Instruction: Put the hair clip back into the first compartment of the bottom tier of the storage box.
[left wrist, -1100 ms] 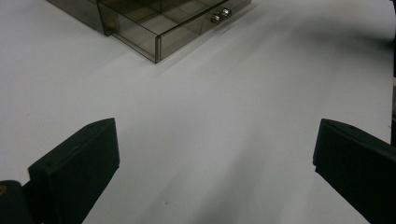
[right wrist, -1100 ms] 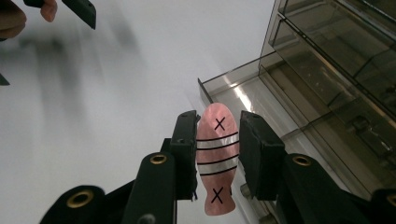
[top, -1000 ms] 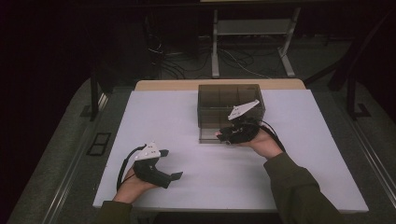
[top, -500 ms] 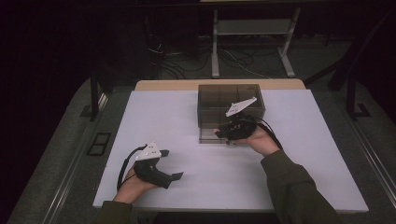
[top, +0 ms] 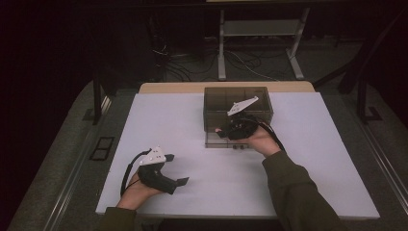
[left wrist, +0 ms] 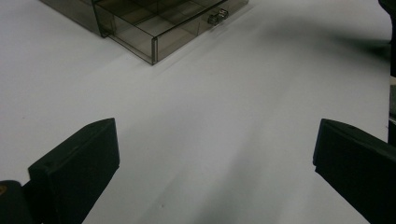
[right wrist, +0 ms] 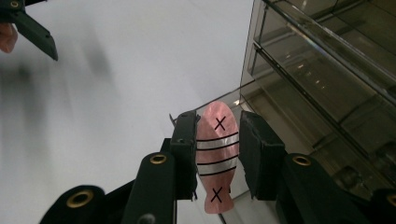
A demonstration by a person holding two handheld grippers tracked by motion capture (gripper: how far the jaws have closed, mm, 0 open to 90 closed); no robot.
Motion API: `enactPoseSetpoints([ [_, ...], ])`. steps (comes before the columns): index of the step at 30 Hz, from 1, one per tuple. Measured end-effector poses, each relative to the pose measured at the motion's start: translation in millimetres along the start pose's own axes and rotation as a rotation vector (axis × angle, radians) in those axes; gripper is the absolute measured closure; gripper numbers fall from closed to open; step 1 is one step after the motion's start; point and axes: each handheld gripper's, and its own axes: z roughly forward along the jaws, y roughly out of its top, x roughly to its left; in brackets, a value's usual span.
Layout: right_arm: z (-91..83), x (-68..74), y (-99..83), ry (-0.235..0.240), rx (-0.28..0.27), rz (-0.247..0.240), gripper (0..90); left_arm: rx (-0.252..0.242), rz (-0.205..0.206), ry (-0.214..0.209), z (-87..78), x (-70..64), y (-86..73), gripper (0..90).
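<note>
Pink fish-shaped piece [right wrist: 216, 158] (crossed and striped in black) is clamped upright between the right gripper [right wrist: 217, 154] jaws beside the smoky drawer box [top: 238, 103]; left gripper [left wrist: 210, 163] jaws are spread wide, empty.

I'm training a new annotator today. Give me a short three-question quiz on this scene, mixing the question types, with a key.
1. True or false: the left gripper is clamped on the pink piece.
2. Multiple choice: the pink piece with black lines and X marks is
A. lying on the white table
B. held between the right gripper's jaws
C. resting on top of the box
3. Fill in: the lowest drawer of the smoky clear drawer box stands ____.

Key
1. False: its jaws stand wide apart over bare table.
2. B
3. Pulled out (open); it looks empty in the left gripper view.
</note>
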Motion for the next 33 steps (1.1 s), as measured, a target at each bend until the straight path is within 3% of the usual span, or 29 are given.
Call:
enactPoseSetpoints([
  [12,14.8,-1.8,2.9,-0.021,-0.008,-0.003,67.0,0.000,0.000,0.001,0.0,-0.7,-0.1,0.0],
  [17,23.5,-6.1,1.7,-0.017,-0.038,0.023,66.9,0.002,0.001,0.001,0.0,-0.1,-0.4,0.0],
  [23,37.9,-5.8,-3.1,-0.028,0.004,0.019,66.9,0.004,0.000,-0.001,0.0,-0.1,-0.9,0.0],
  [33,44.3,-12.1,-7.1,-0.048,0.046,0.032,66.9,0.007,0.003,-0.004,1.0,-1.5,-0.4,0.0],
])
